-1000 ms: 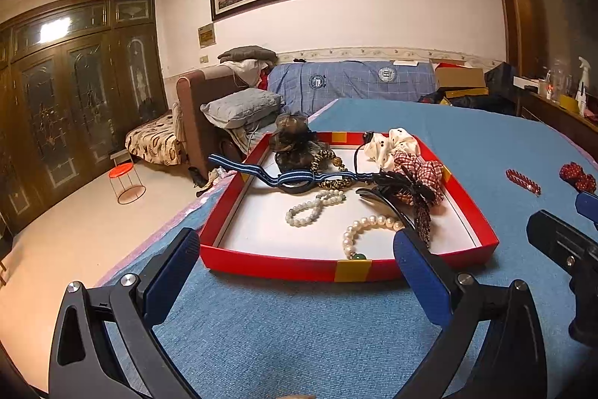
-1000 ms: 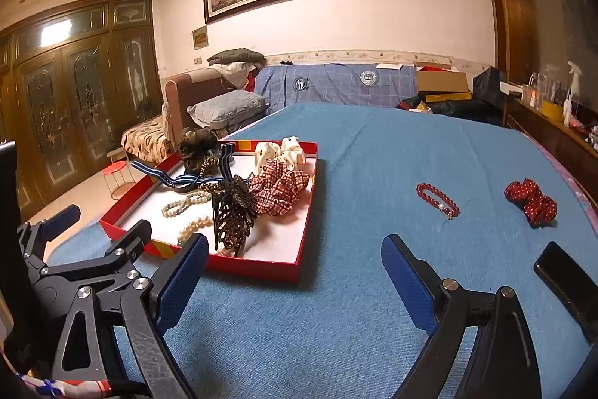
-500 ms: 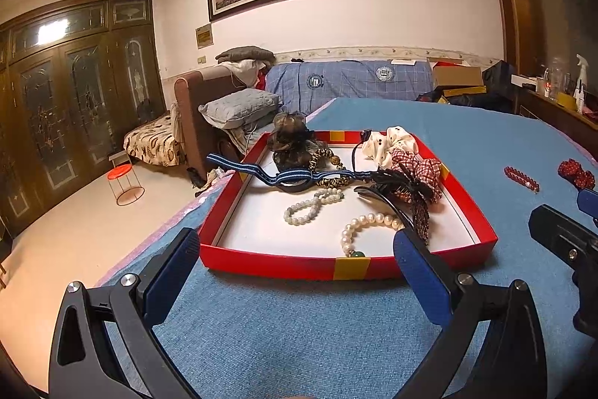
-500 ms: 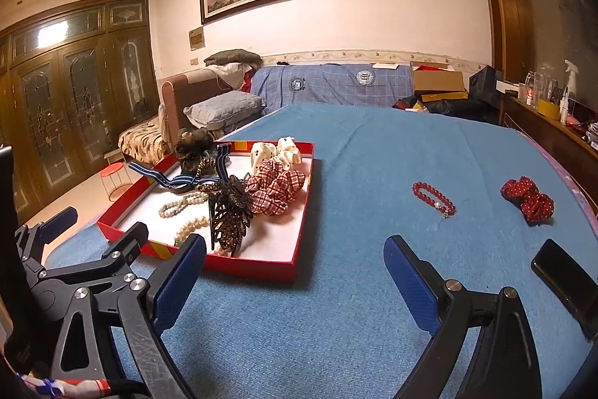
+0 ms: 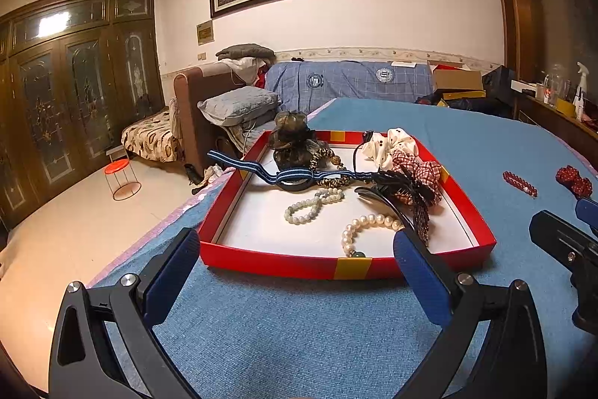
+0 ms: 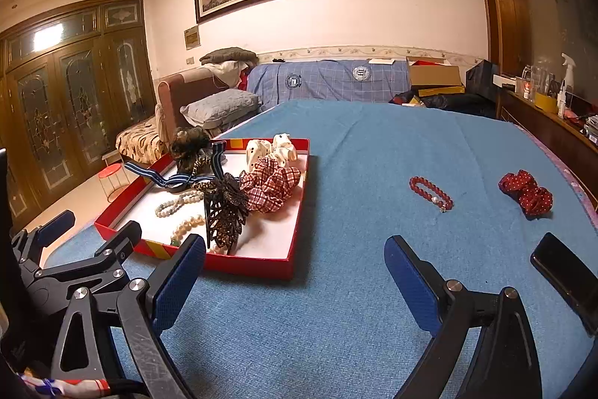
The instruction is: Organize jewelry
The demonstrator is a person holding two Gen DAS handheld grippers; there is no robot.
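A red tray (image 5: 347, 266) (image 6: 261, 266) with a white floor sits on the blue cloth. It holds pearl bracelets (image 5: 368, 223), a striped headband (image 5: 261, 171), a dark hair claw (image 6: 224, 212), a plaid scrunchie (image 6: 271, 182) and a white scrunchie (image 6: 271, 146). A red bead bracelet (image 6: 429, 191) (image 5: 519, 182) and a red dotted bow (image 6: 527, 191) (image 5: 573, 180) lie on the cloth right of the tray. My left gripper (image 5: 295, 272) is open and empty, just before the tray's near wall. My right gripper (image 6: 295, 279) is open and empty, near the tray's right front corner.
A black phone (image 6: 564, 272) lies on the cloth at the near right. The table's left edge drops to the floor beside a sofa (image 5: 209, 107) and a red stool (image 5: 121, 176). A wooden shelf with bottles (image 6: 553, 100) runs along the right.
Both views have shifted slightly; the right gripper has edged a little forward and lower. Both grippers stay open and nothing has been picked up.
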